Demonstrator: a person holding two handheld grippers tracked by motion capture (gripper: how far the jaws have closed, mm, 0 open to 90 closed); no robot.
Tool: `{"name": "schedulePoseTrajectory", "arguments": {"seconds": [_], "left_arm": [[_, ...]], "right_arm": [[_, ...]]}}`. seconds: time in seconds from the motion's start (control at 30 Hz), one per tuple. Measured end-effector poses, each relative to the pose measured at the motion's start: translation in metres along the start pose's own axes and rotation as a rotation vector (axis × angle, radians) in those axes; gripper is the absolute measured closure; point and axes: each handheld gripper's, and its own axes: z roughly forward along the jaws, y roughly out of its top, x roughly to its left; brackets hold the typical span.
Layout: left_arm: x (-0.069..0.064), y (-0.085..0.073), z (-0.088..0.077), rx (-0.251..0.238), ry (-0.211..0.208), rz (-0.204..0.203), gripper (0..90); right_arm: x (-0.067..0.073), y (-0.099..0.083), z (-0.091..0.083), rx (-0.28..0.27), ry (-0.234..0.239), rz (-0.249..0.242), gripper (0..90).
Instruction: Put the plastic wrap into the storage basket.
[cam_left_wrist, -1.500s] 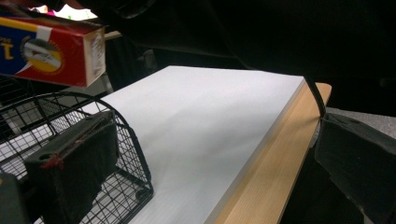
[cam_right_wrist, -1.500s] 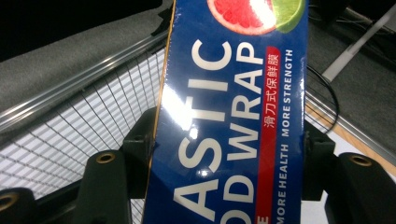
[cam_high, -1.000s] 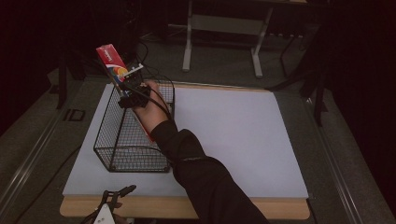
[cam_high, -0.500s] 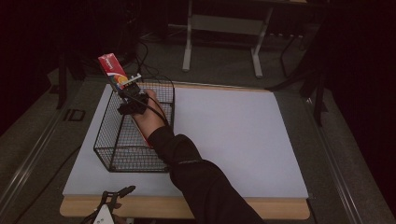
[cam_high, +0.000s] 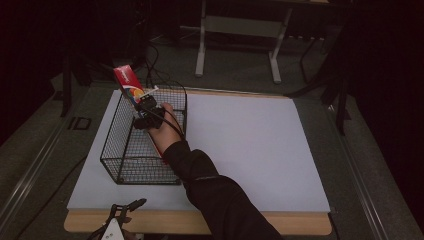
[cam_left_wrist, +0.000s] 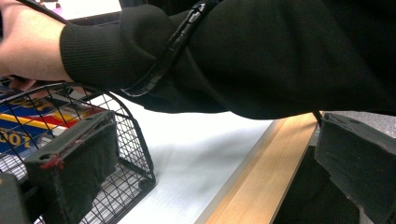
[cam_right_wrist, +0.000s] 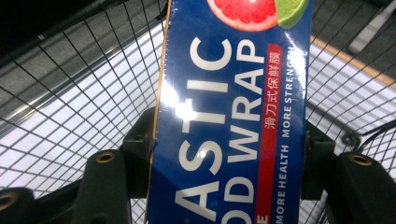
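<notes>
A long blue and red plastic food wrap box (cam_high: 126, 81) (cam_right_wrist: 233, 116) is tilted, with its lower end inside the black wire basket (cam_high: 120, 155) and its red top above the far rim. My right gripper (cam_high: 142, 106) (cam_right_wrist: 229, 154) is shut on the box's middle, with a pad on each long side. Basket mesh (cam_right_wrist: 70, 93) surrounds it. My left gripper (cam_high: 122, 212) (cam_left_wrist: 215, 163) hangs at the table's front edge, its jaws wide open with nothing between them. Through the basket's wire (cam_left_wrist: 135, 154) it sees the box (cam_left_wrist: 28, 126).
The basket stands on the left part of a white mat (cam_high: 250, 145) on a wooden table (cam_left_wrist: 271, 168). The person's dark sleeve (cam_high: 220, 200) (cam_left_wrist: 280, 56) reaches across the front left of the mat. Table legs and cables stand beyond the far edge.
My right gripper has sunk with the box, whose lower end now sits deeper in the basket. The left gripper has stayed put.
</notes>
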Motion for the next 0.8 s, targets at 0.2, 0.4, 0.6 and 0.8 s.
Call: {"name": "schedulePoseTrajectory", "arguments": {"seconds": [0.2,0.4,0.6,0.8], "left_arm": [[0.0,0.0,0.001,0.003,-0.004,0.003,0.3],[0.0,0.0,0.002,0.005,-0.007,0.003,0.3],[0.0,0.0,0.003,0.006,-0.01,0.002,0.3],[0.0,0.0,0.004,0.009,-0.013,0.002,0.3]], "right_arm": [[-0.003,-0.008,0.003,0.028,0.016,0.007,38.6],[-0.005,-0.015,0.006,0.061,0.031,0.014,37.9],[-0.007,-0.022,0.012,0.107,0.04,0.011,37.1],[-0.009,-0.025,0.014,0.102,0.024,-0.003,35.2]]}}
